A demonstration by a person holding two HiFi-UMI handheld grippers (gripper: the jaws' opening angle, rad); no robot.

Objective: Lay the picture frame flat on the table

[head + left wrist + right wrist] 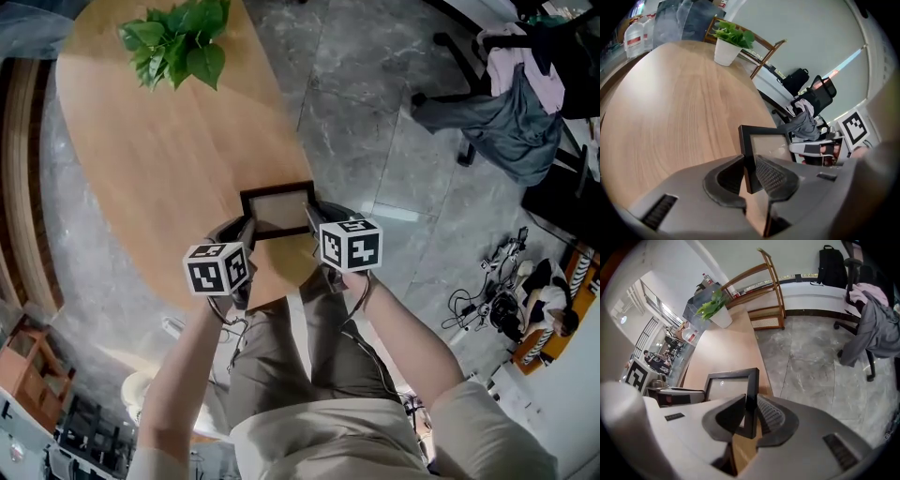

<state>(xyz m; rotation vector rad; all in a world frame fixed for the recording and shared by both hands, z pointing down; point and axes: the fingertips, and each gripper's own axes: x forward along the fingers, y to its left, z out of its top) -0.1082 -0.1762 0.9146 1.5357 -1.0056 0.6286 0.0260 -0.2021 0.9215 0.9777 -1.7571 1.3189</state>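
My left gripper (749,164) and right gripper (751,404) each pinch one side of the picture frame (278,208). I should lower its top evenly toward 12 o'clock onto the table (159,178).

Office, from where I stand: a round wood-top table (159,169) w/ a potted plant (178,42), on a grey marble-look floor (375,112). A black swivel chair (857,262) is draped w/ clothes (506,122). A black backpack (830,266) sits on a long white ledge (806,291) along the wall, w/ a wooden rack (764,311) next to it. Large water bottles (635,37) stand past the table's far side. Cables & gear (478,300) lie on the floor to my right, near a seated person (553,300).
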